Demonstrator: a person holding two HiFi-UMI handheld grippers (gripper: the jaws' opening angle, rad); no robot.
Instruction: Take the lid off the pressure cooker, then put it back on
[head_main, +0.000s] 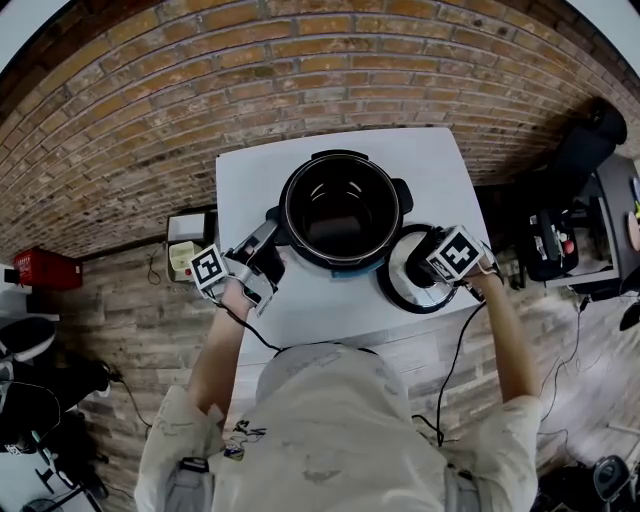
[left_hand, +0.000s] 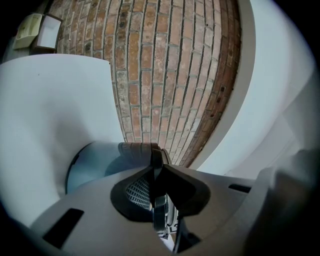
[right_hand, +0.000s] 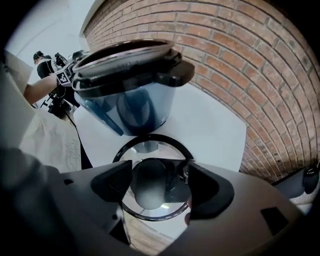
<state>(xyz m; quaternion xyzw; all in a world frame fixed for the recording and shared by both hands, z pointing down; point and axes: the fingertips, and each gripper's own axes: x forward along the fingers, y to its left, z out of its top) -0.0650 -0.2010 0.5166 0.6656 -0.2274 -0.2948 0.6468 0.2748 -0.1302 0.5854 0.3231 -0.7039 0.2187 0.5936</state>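
Now the lid (head_main: 398, 288) lies right of centre on the surface (head_main: 300, 300); right gripper (right_hand: 160, 187) jaws released around its knob (right_hand: 147, 192), left gripper (left_hand: 159, 186) jaws clenched on the pressure cooker (head_main: 340, 210) handle (left_hand: 145, 150)

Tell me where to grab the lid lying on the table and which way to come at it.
Grip the knob at the centre of the lid, coming straight down. The lid lies flat on the table, knob up, and its thin rim hugs the surface, leaving little to pinch. The right gripper hangs above it, jaws open either side of the knob.
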